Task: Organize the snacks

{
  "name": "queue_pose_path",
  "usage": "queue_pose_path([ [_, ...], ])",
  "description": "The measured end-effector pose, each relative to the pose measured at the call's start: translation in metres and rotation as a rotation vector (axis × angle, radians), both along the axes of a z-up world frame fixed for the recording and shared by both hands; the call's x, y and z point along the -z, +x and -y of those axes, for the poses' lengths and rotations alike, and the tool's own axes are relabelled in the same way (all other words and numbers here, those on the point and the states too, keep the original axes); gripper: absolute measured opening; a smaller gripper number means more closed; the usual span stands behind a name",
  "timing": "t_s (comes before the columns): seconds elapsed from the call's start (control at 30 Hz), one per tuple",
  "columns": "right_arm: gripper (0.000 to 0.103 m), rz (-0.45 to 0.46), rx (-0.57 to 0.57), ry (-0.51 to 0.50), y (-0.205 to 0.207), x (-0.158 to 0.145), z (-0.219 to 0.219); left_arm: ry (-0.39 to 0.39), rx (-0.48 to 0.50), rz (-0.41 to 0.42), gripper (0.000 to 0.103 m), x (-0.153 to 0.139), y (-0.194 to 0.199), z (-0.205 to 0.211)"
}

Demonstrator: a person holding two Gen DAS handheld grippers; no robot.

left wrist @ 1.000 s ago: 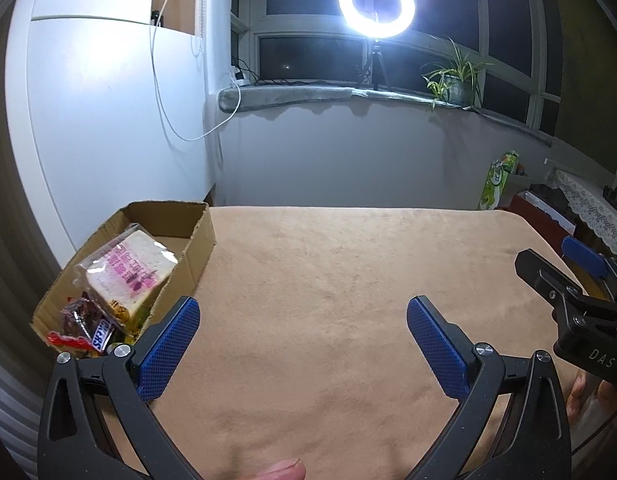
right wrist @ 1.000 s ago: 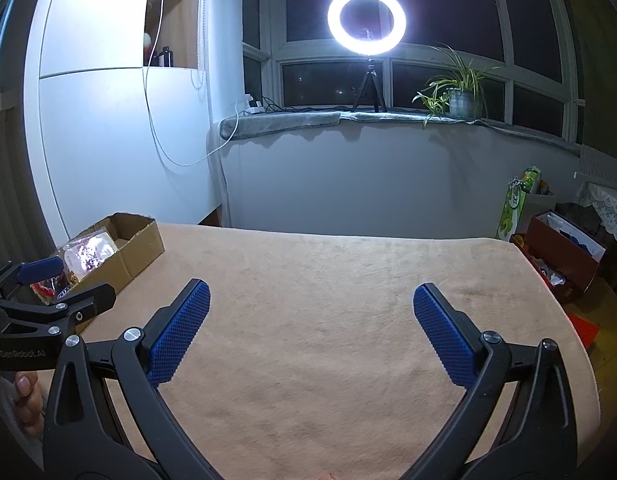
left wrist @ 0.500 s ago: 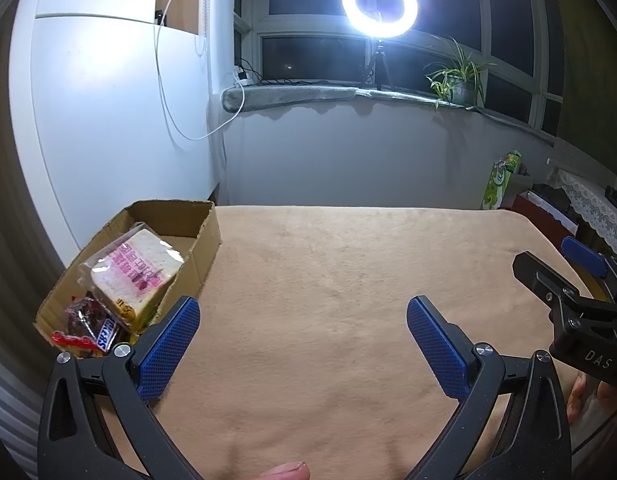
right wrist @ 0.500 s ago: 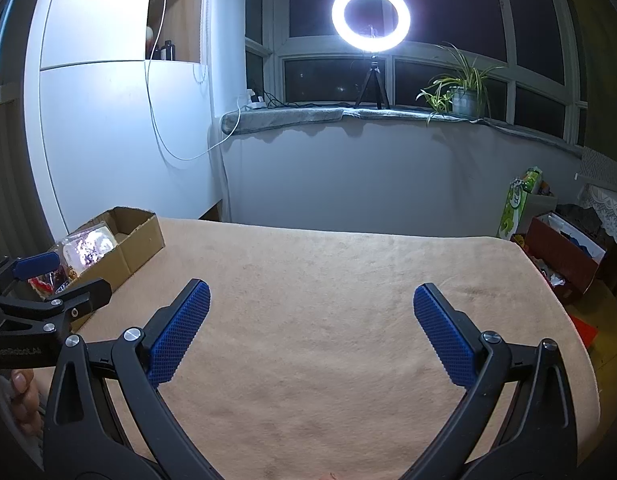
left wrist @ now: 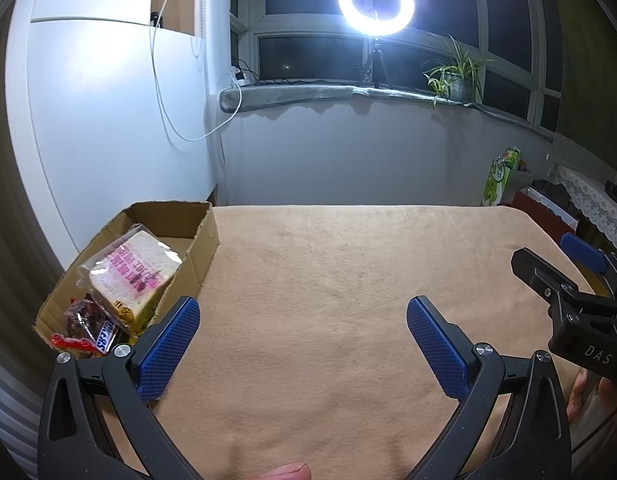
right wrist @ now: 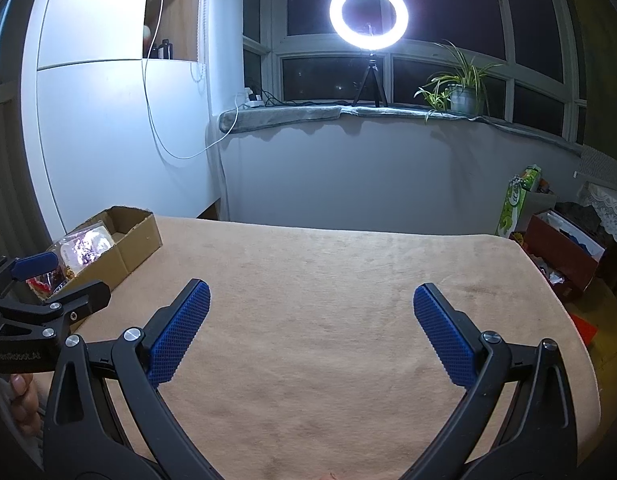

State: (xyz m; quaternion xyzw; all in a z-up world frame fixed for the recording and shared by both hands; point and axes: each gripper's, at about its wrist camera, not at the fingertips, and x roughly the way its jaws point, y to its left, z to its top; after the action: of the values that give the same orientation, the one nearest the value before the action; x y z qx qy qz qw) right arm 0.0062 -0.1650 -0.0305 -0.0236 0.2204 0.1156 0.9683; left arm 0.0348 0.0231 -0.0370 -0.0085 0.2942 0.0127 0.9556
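A cardboard box (left wrist: 200,248) stands at the table's left edge; it also shows in the right wrist view (right wrist: 140,240). In it lie a wrapped sandwich pack (left wrist: 134,276), a Snickers bar (left wrist: 102,334) and a red wrapper (left wrist: 70,343). My left gripper (left wrist: 302,328) is open and empty, just right of the box's near end. My right gripper (right wrist: 310,314) is open and empty above the middle of the tan cloth (right wrist: 316,280). Each gripper shows at the edge of the other's view.
A ring light (left wrist: 374,2) on a tripod and a potted plant (left wrist: 454,76) stand on the window sill behind. A white cabinet (left wrist: 108,120) is left of the table. A green carton (right wrist: 516,200) and a red box (right wrist: 560,248) sit beyond the right edge.
Both views have shifted slightly; the box appears a little more to the right and nearer the left gripper. Both grippers stay open and empty.
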Motion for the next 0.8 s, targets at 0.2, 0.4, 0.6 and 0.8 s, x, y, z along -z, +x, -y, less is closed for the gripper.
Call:
queue_pose_path([
  [0.2, 0.103, 0.001, 0.001, -0.001, -0.0007, 0.0, -0.0005, -0.001, -0.002, 0.0, 0.103, 0.0004, -0.0003, -0.0013],
  [0.4, 0.103, 0.001, 0.0, -0.002, -0.0011, -0.0001, -0.0002, 0.0, -0.001, 0.002, 0.103, 0.0003, -0.0004, -0.0034],
  [0.6, 0.103, 0.001, 0.002, -0.002, -0.0013, -0.0001, -0.0007, 0.0, -0.002, 0.002, 0.103, -0.0002, -0.0009, -0.0036],
  [0.8, 0.103, 0.002, 0.002, -0.002, -0.0013, -0.0003, -0.0009, 0.008, -0.003, 0.004, 0.103, -0.0003, -0.0014, -0.0036],
])
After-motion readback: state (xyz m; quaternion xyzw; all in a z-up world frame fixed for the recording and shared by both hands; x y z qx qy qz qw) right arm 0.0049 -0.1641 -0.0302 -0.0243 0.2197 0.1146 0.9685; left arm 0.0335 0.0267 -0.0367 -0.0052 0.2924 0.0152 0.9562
